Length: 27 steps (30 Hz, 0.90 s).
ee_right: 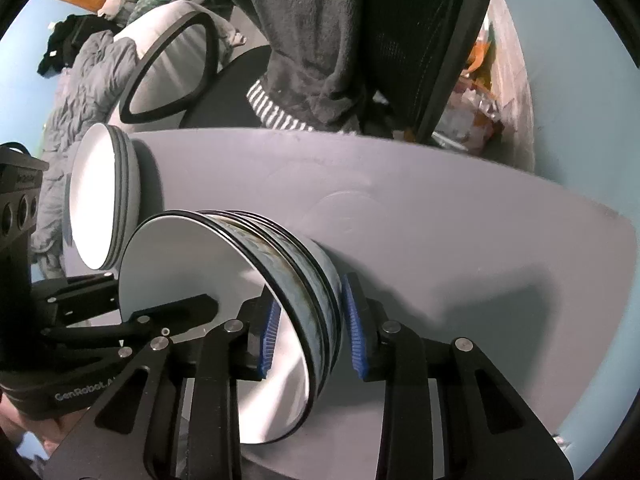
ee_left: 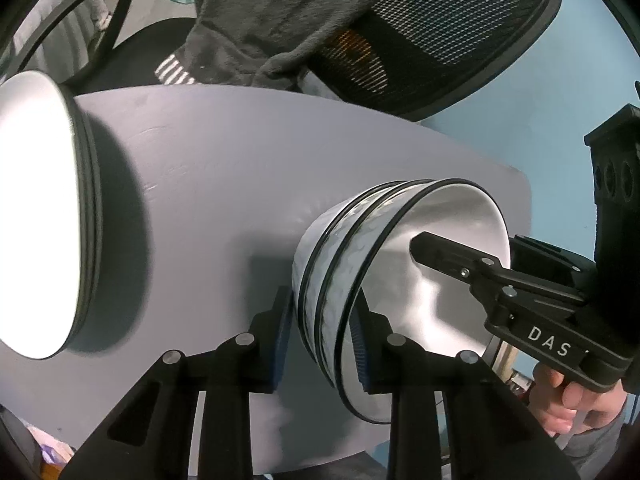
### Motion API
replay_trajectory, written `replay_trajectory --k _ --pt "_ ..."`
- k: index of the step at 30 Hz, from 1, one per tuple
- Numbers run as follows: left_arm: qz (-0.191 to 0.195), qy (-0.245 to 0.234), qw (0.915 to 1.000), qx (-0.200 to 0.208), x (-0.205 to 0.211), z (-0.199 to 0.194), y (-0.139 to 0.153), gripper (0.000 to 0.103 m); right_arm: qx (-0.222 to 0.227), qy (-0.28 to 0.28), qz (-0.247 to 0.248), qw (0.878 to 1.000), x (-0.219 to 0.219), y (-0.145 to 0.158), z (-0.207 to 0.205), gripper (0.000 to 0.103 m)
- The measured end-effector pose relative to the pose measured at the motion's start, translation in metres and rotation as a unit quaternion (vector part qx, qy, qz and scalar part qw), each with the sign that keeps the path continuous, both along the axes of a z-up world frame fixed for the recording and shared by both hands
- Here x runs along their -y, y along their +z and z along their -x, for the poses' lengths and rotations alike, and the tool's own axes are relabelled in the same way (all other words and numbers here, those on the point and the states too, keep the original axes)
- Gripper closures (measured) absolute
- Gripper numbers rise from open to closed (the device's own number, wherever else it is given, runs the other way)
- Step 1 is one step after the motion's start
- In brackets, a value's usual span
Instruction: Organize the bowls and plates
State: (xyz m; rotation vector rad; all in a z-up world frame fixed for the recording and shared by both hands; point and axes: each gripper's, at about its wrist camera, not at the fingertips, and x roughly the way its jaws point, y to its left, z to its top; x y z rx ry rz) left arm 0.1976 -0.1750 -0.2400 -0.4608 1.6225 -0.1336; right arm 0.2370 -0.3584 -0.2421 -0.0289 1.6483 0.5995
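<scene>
A stack of white, dark-rimmed bowls point(ee_left: 348, 248) stands on the grey table point(ee_left: 220, 160). My left gripper point(ee_left: 322, 340) is shut on the near wall of the stack, with one blue pad outside and one inside. In the right wrist view my right gripper point(ee_right: 312, 338) clamps the opposite wall of the same bowls point(ee_right: 292, 264) in the same way. Each view shows a finger of the other gripper reaching inside the top bowl: the right one's finger point(ee_left: 440, 254) and the left one's finger point(ee_right: 180, 310). A stack of white plates point(ee_left: 36, 216) point(ee_right: 96, 196) sits further left on the table.
Behind the table point(ee_right: 440, 220) is a black mesh office chair point(ee_left: 460, 40) with a dark grey garment point(ee_left: 280, 20) draped over it. A hand point(ee_left: 568, 396) holds the right gripper's handle. Blue floor point(ee_left: 520, 128) lies beyond the table's right edge, and bedding and clutter point(ee_right: 80, 80) lie at the far left.
</scene>
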Motion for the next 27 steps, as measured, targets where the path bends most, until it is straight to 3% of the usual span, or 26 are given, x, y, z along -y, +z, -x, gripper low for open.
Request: replay_trajectory --k 13,27 --pt "-0.042 -0.028 0.9987 0.013 -0.038 0.053 0.009 0.075 -0.004 0.007 -0.006 1.0 -0.04 0.001 0.051 0.076" --pt "-0.045 -0.021 0.9987 0.01 -0.104 0.113 0.004 0.075 0.002 0.008 0.0 1.0 -0.102 0.001 0.099 0.077"
